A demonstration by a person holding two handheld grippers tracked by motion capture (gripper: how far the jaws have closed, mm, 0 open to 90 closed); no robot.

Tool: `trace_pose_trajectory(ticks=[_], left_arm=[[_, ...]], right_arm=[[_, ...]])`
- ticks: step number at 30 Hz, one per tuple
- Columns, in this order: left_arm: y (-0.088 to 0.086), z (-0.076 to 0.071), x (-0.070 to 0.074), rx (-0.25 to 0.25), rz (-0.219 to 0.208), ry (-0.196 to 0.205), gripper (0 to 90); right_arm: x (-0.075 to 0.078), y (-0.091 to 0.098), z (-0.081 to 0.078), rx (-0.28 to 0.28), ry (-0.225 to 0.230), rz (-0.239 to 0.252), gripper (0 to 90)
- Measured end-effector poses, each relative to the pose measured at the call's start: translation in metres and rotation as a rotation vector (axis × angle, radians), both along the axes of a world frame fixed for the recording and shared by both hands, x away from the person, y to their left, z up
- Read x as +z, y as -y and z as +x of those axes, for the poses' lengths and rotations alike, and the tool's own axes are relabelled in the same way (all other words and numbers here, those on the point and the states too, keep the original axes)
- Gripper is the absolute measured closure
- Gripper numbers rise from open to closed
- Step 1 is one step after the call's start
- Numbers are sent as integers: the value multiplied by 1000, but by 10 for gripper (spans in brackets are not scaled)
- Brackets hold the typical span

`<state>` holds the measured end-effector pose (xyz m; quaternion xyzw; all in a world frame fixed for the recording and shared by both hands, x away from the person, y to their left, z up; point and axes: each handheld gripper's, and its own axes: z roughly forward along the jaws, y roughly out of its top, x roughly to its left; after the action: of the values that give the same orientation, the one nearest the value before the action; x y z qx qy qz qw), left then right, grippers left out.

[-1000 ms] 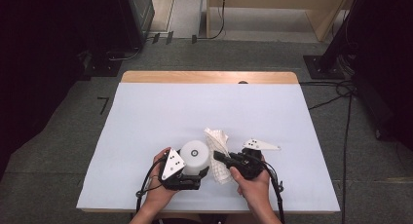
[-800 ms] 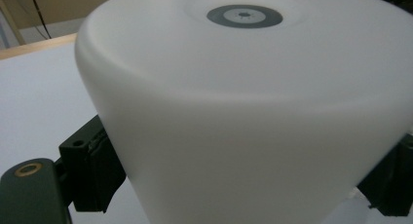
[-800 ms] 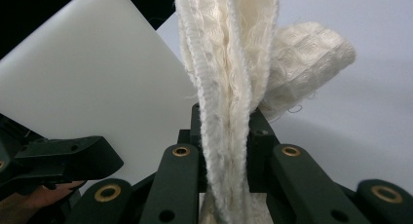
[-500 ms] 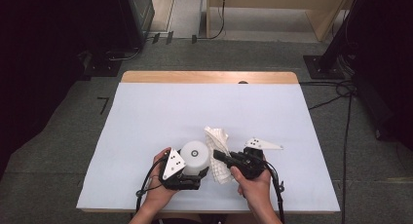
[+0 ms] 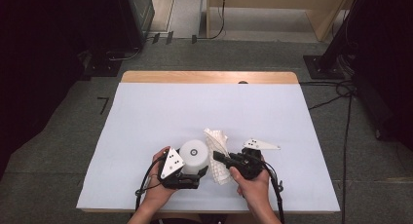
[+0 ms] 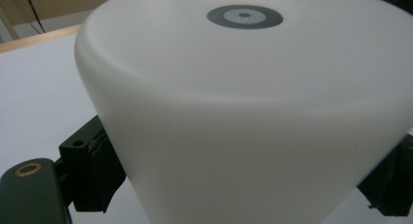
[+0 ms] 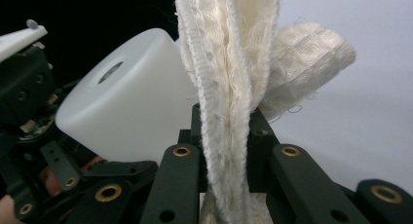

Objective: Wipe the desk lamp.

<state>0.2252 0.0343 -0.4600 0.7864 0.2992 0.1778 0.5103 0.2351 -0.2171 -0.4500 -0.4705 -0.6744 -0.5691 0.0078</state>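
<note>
A white plastic cup stands upside down near the table's front edge, with a grey ring mark on its upturned base. My left gripper is shut on the cup, and a black pad presses each side of its wall. Just to the right, my right gripper points left and is shut on a white waffle-weave cloth. In the right gripper view the cloth rises folded between the jaws of my right gripper. The cup and the left gripper are close on the left.
The table carries a pale cover, with a strip of bare wood along the far edge. Cables and dark equipment stands line the grey floor around the table. Both hands sit close together at the front edge.
</note>
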Motion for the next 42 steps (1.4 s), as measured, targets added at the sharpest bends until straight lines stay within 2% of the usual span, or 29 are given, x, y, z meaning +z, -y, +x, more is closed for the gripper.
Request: trace_pose_trajectory(ticks=[2, 9, 12, 15, 16, 17, 18, 21, 22, 26, 27, 29, 31, 34, 37, 38, 42], left_arm=[[1, 2, -3, -6, 13, -4, 85], [0, 6, -14, 4, 47, -9, 84], [-1, 6, -14, -24, 59, 2, 85], [-2, 4, -13, -7, 49, -13, 82], [-3, 3, -12, 17, 36, -18, 67], [-3, 3, -11, 28, 30, -30, 10], [-3, 2, -9, 42, 23, -34, 5], [2, -2, -6, 111, 43, -46, 0], [8, -6, -7, 165, 43, -67, 0], [23, -11, -13, 262, 91, -59, 0], [24, -12, -14, 279, 91, -56, 12], [24, -12, -15, 279, 80, -51, 82], [23, -12, -13, 262, 91, -52, 84], [16, -6, -10, 203, 89, -64, 84], [8, -4, -2, 163, 43, -26, 85], [4, -5, 3, 125, 20, -1, 84], [3, -5, 6, 67, 27, 28, 84]], right_arm=[[-2, 0, 1, -13, -2, -23, 794], [-5, 8, 4, -38, -4, -31, 794], [-6, 10, 5, -47, -7, -31, 794], [-7, 12, 6, -53, -8, -34, 794], [-8, 12, 6, -54, -7, -36, 793], [-8, 13, 6, -57, -12, -38, 793], [-8, 13, 7, -58, -10, -38, 793], [-9, 14, 7, -64, -13, -38, 793], [-9, 14, 7, -66, -15, -39, 793], [-12, 14, 8, -67, -17, -45, 792], [-12, 13, 8, -66, -21, -44, 793], [-13, 12, 7, -58, -22, -50, 792], [-15, 10, 7, -54, -26, -54, 792], [-17, 7, 7, -45, -28, -68, 792], [-20, 2, 6, -32, -35, -75, 792], [-21, 2, 7, -31, -34, -78, 792], [-23, -2, 7, -20, -38, -79, 792]])
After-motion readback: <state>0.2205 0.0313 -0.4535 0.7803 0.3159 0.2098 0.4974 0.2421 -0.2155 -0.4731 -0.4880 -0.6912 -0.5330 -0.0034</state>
